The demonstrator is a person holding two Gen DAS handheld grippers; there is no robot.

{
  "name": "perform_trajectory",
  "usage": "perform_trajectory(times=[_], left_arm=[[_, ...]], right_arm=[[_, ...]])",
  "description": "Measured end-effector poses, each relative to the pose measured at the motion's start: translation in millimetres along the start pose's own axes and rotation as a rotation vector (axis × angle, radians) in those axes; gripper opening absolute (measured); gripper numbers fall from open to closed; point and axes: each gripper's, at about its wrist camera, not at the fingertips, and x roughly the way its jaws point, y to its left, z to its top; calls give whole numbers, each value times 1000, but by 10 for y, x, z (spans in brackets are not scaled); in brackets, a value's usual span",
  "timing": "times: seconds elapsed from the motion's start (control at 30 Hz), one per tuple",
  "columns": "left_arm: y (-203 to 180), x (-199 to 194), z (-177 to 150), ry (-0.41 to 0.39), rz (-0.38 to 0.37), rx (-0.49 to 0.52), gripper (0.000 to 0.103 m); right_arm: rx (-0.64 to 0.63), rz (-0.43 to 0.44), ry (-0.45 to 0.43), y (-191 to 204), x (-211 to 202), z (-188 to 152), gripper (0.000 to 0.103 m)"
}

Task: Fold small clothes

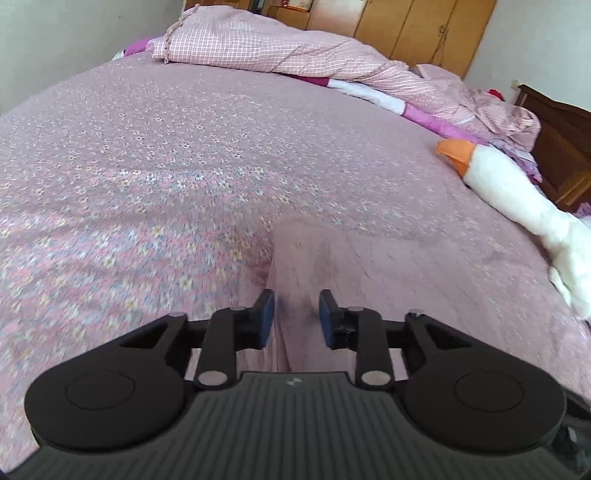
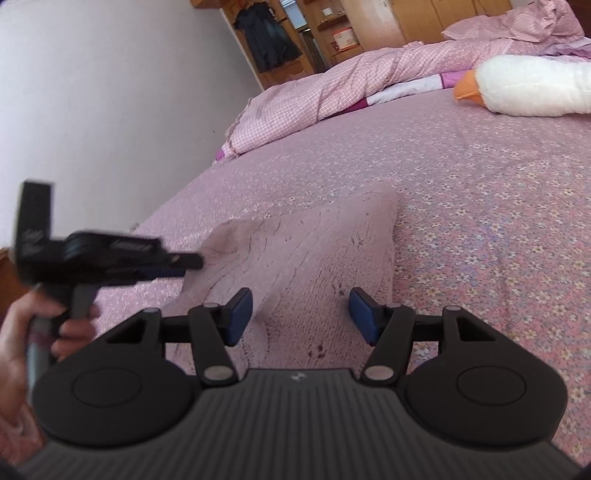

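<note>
A small pale pink knitted garment (image 1: pixel 332 258) lies on the bed; the left wrist view shows it blurred. My left gripper (image 1: pixel 297 317) hovers low over its near part, open, blue pads apart with the knit showing between them. In the right wrist view the garment (image 2: pixel 314 251) spreads ahead, its left part rumpled and raised. My right gripper (image 2: pixel 302 319) stands wide open over the near edge, holding nothing. The left gripper (image 2: pixel 192 264), blurred, has its tips at the garment's left edge, and a hand (image 2: pixel 44 332) holds its handle.
A pink floral sheet (image 1: pixel 147 147) covers the bed. A checked pink quilt (image 1: pixel 295 48) is bunched along the far side. A white plush goose with an orange beak (image 2: pixel 524 88) lies at the right. A white wall (image 2: pixel 92 92) runs at the left, wooden cupboards (image 1: pixel 424 26) behind.
</note>
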Motion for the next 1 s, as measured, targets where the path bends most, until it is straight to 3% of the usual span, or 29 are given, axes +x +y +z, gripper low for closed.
perform_trajectory(times=[0.1,0.3,0.63,0.67,0.7,0.77,0.9,1.0], left_arm=[[-26,-274,-173,-4,-28,7,50],[-125,-625,-533,5,-81,-14,58],[-140,-439,-837,45,-89,-56,60],[-137,-418,-845,40,-102,-55,54],[-140,-411,-852,29,-117,-55,35],[-126,-402,-818,11,-115,-60,22],[-138,-678,-740,-82,-39,-21,20],[-94,-685,-761,-49,-9,-3,20]], right_arm=[[0,-16,-8,-1,-79,-25,62],[16,-47,-9,-37,-189,-116,62],[61,-73,8,-137,-183,-224,66],[73,-66,16,-139,-160,-229,66],[85,-58,25,-142,-134,-225,67],[90,-38,51,-97,-94,-197,68],[18,-3,36,106,-118,-110,68],[-11,1,51,162,-83,-128,68]])
